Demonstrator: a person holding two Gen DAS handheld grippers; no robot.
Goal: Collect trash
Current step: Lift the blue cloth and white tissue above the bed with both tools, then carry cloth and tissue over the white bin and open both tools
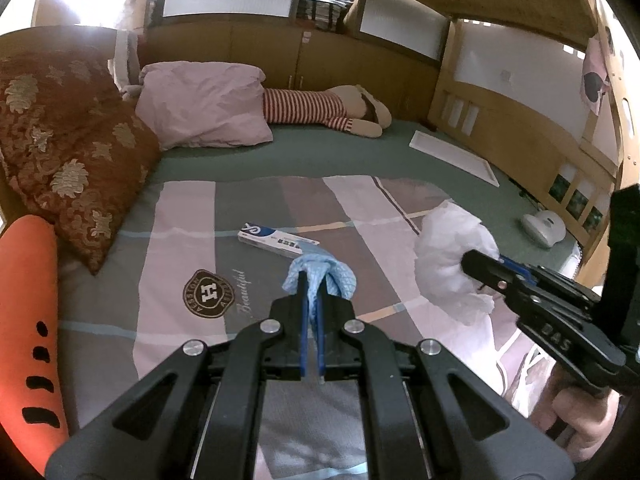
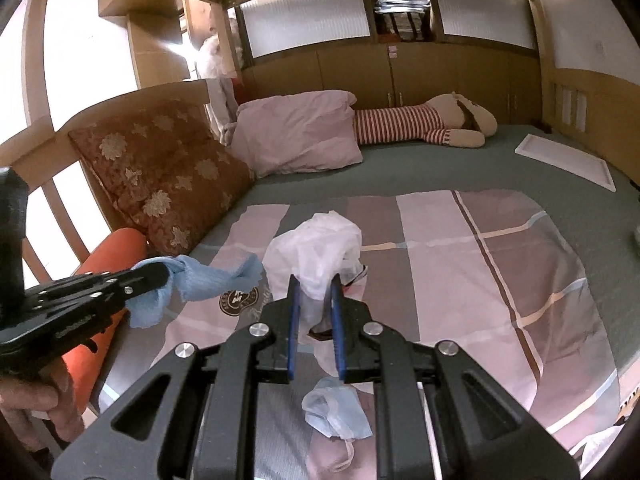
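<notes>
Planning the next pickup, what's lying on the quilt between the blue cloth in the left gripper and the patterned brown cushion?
Bare quilt, in the left wrist view; the box lies beyond the blue cloth, off that stretch toward the brown cushion.

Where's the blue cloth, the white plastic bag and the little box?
blue cloth [image 1: 338, 276], left wrist view, bunched right fold.
white plastic bag [image 2: 316, 248], right wrist view, crumpled middle.
little box [image 1: 276, 238], left wrist view, printed top face.

The stuffed doll's [image 1: 320, 110] lower body lies hidden behind the pink pillow [image 1: 204, 104]. The far end of the toothpaste box [image 1: 276, 238] is covered by the blue cloth [image 1: 320, 276]. The orange bolster [image 1: 28, 320] is cut off by the left wrist view's left edge. The white plastic bag [image 2: 316, 252] hides the bedspread [image 2: 480, 264] behind it. The shelf's stacked papers [image 2: 400, 4] are too small to read.
</notes>
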